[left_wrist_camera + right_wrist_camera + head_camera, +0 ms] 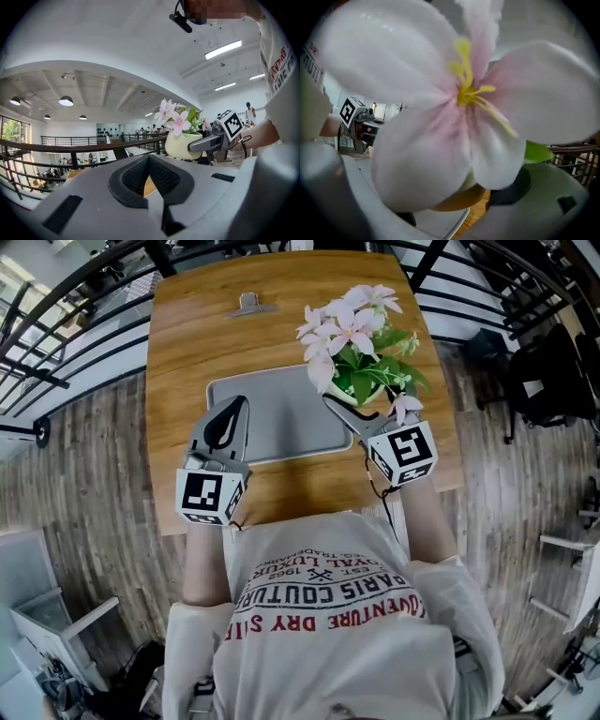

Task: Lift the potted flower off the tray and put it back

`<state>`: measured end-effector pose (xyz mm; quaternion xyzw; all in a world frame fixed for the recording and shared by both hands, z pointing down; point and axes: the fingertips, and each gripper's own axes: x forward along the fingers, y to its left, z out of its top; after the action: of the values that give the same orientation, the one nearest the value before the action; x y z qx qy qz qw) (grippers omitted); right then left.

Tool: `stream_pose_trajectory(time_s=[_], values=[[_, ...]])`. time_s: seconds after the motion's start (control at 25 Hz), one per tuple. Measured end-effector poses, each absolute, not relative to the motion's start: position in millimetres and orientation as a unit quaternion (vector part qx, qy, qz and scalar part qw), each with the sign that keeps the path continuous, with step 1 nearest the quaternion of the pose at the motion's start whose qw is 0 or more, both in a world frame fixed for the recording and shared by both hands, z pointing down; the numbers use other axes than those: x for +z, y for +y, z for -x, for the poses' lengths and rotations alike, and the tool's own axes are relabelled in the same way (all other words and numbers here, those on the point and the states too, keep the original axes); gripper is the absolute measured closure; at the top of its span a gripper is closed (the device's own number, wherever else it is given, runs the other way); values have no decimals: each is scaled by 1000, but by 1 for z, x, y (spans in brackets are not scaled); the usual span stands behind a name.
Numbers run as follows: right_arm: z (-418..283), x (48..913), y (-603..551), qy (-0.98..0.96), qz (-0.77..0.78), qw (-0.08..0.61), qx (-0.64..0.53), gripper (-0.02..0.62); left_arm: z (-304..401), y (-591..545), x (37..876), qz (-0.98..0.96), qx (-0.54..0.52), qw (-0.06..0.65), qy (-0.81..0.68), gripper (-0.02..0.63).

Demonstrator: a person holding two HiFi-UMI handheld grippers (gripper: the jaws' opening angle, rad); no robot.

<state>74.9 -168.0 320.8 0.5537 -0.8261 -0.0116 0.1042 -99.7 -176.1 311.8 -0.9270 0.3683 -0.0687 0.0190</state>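
The potted flower (pixel 356 343), pink blooms and green leaves in a cream pot (pixel 183 144), is at the right end of the grey tray (pixel 272 413). My right gripper (pixel 353 411) is shut on the pot, one grey jaw across its side in the left gripper view. In the right gripper view one bloom (pixel 454 108) fills the frame; the pot's base looks slightly above the tray corner (pixel 440 222). My left gripper (pixel 225 425) hangs over the tray's near left edge, jaws shut together (pixel 149 161) on nothing.
The tray lies on a wooden table (pixel 187 343) with a metal binder clip (pixel 248 304) near its far edge. Black railings (pixel 75 296) run behind and to both sides. The person's shirt (pixel 328 596) presses against the table's near edge.
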Motion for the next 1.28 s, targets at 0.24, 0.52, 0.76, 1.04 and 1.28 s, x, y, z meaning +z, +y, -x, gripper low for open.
stream_pose_trajectory(time_s=[0.24,0.52,0.76,1.04,1.28], values=[[-71,332,-169,-838,-533,117,-8,107,100,-173,316,921,-73,10,382,594],[-47,372,-183,-871,-472,136,12,107,107,-171,344,913,-89,-23,398,594],[9,427,-195,-896,-411,165,36,107,150,-164,385,895,-112,-56,427,594],[39,484,-211,-912,-349,204,65,107,159,-165,416,880,-140,-88,446,594],[33,527,-219,-923,-304,223,83,107,138,-170,433,865,-147,-107,468,594]])
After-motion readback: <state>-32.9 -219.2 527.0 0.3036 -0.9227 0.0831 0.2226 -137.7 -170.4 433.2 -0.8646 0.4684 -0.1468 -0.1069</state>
